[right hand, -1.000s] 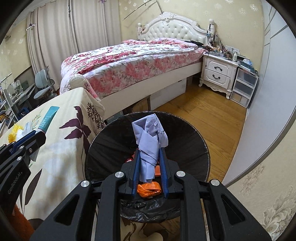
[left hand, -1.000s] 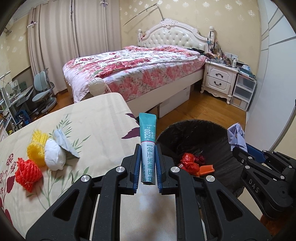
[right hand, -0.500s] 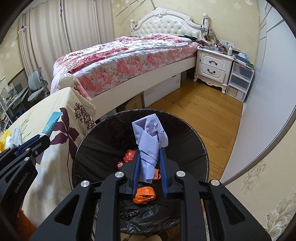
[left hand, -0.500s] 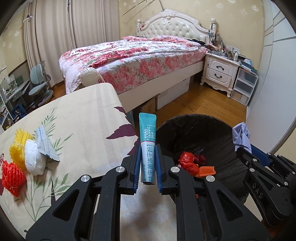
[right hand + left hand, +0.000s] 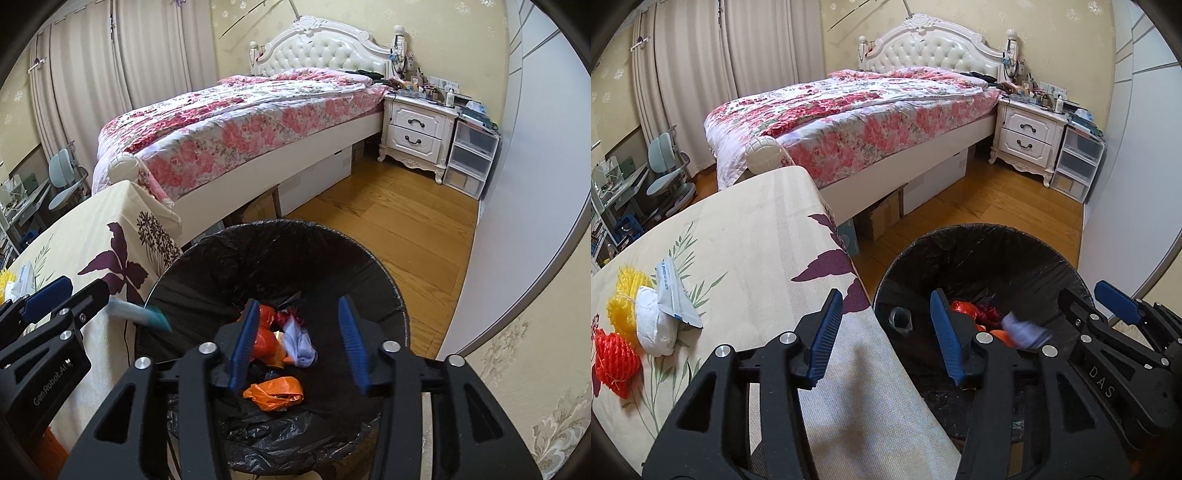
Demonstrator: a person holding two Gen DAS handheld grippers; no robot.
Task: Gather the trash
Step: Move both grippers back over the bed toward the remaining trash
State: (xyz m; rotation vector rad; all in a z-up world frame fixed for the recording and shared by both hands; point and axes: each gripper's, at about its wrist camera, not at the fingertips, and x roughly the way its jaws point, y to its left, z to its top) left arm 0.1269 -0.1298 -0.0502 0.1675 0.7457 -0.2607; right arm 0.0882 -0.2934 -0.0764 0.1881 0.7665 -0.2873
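My left gripper point(image 5: 886, 334) is open and empty over the table edge beside the black-lined trash bin point(image 5: 1052, 254). My right gripper point(image 5: 299, 341) is open and empty above the bin point(image 5: 384, 280). The lilac crumpled cloth point(image 5: 301, 341) lies in the bin among red point(image 5: 264, 338) and orange wrappers point(image 5: 275, 395); it shows blurred in the left wrist view point(image 5: 1025, 330). The teal toothpaste tube point(image 5: 140, 314) is blurred in mid-air at the bin's left rim, below the left gripper. On the table lie yellow point(image 5: 624, 295) and red foam nets point(image 5: 615, 360), a white wad point(image 5: 655, 326) and a grey-blue sachet point(image 5: 674, 291).
The table point(image 5: 757, 251) has a cream floral cloth. A bed point(image 5: 849, 110) with pink floral cover stands behind. A white nightstand point(image 5: 1027, 136) and plastic drawers point(image 5: 1075, 162) stand at the right wall. Boxes point(image 5: 882, 218) sit under the bed. Wooden floor surrounds the bin.
Both grippers opened. The toothpaste tube left the left gripper and is falling at the bin's rim. The lilac cloth left the right gripper and dropped into the bin.
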